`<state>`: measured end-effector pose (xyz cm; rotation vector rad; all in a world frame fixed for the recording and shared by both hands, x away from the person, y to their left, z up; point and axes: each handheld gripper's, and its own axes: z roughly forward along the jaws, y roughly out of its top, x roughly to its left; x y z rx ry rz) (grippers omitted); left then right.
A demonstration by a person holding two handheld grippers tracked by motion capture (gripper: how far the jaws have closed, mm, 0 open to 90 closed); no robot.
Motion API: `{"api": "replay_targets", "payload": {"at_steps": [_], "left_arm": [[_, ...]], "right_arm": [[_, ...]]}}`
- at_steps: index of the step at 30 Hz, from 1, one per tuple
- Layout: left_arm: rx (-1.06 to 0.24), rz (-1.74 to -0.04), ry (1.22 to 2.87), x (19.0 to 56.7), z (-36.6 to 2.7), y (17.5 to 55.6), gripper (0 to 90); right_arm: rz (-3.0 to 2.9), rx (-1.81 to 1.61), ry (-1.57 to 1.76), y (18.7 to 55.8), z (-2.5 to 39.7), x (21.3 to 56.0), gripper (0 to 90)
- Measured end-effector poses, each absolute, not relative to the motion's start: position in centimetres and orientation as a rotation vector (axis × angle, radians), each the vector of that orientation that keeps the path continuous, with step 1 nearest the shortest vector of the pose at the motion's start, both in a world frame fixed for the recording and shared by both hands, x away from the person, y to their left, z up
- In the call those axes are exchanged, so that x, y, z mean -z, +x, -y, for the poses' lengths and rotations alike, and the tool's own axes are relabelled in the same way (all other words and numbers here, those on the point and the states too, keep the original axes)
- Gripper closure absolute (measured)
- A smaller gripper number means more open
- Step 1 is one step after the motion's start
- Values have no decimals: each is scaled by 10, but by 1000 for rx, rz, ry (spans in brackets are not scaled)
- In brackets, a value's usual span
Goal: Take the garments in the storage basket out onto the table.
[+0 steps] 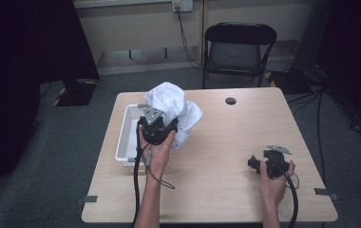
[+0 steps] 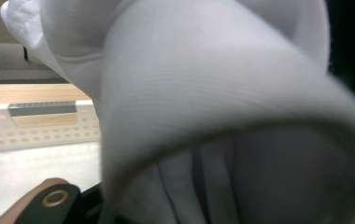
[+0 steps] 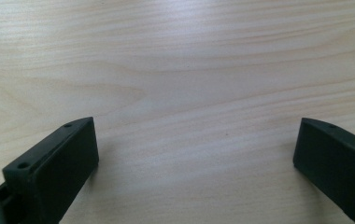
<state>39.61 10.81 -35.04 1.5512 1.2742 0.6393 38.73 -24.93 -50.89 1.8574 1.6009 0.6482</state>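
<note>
A bunched white cloth (image 1: pixel 171 107) hangs over the right edge of a white perforated basket (image 1: pixel 126 128) at the table's left. My left gripper (image 1: pixel 157 124) is raised against the cloth and shut on it; in the left gripper view the white cloth (image 2: pixel 213 93) drapes right over the jaws and hides them. Behind it I see the basket's far wall (image 2: pixel 40 123). My right gripper (image 1: pixel 257 164) rests low over bare wood at the table's right, pointing left. Its black jaws stand wide apart with nothing between its fingers (image 3: pixel 54 163).
The wooden table (image 1: pixel 226 137) has a round cable hole (image 1: pixel 231 100) near its far edge. A black folding chair (image 1: pixel 238 47) stands beyond the table. Cables trail from both grippers toward the near edge.
</note>
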Motion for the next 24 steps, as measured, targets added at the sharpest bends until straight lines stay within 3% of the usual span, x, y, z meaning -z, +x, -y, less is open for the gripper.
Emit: {"api": "replay_targets", "payload": {"at_steps": [24], "left_arm": [[-589,-1253,1627,364,-66,411,663]], "right_arm": [[-1601,-648,1858,387,249,509,0]]}}
